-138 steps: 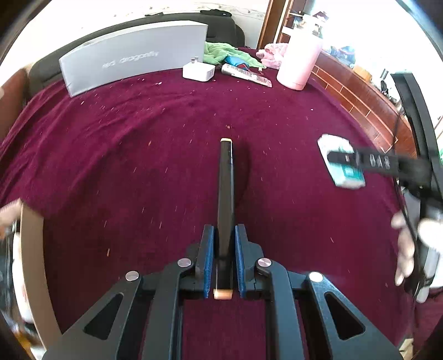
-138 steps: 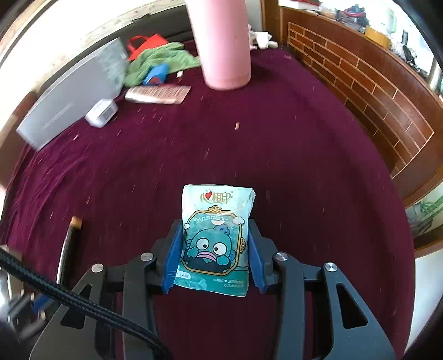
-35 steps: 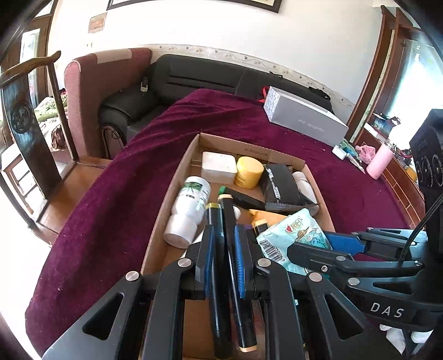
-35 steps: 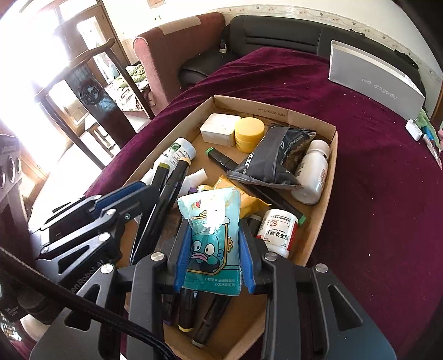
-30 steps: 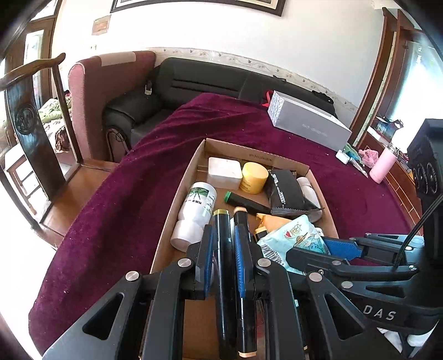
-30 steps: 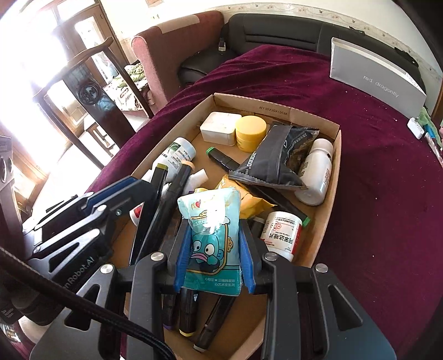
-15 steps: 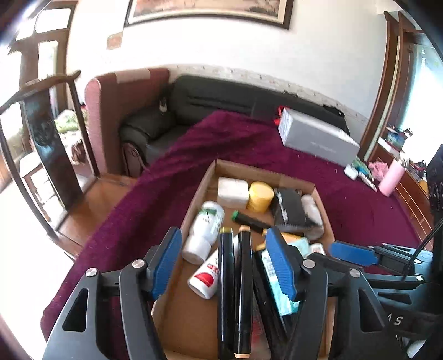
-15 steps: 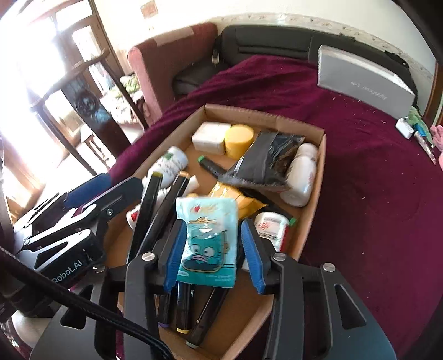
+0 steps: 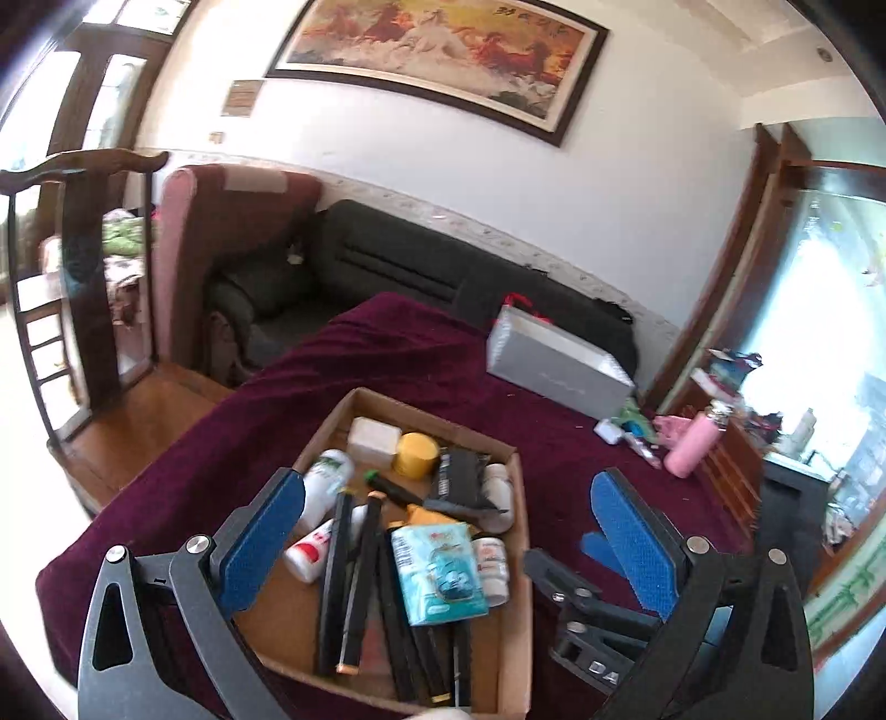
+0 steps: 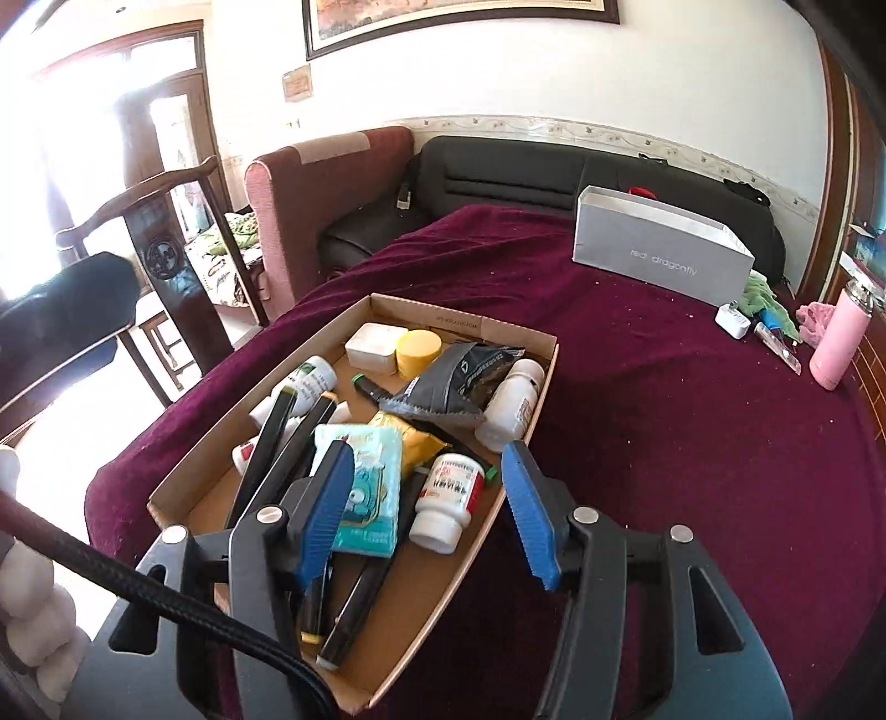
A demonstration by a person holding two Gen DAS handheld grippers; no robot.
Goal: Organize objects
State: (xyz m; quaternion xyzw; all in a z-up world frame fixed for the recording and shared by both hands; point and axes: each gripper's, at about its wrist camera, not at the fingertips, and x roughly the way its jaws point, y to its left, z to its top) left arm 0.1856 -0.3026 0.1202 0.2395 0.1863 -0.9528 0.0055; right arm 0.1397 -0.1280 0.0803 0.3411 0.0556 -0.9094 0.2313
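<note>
One maroon tablecloth (image 10: pixel 664 399), black sofa (image 10: pixel 526 166), horse painting (image 9: pixel 443 39)

Light: bright daylight from doorway (image 10: pixel 166 122) and window (image 9: pixel 830 332), both overexposed
Blur: slight motion softness in left view
Edges: strong fisheye curvature, dark vignetted corners

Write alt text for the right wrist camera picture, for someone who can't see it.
Open tongs with blue pads hover over a cardboard box on a dark red cloth, nothing gripped. The box holds a teal packet, black pens, white bottles and a yellow tub.
</note>
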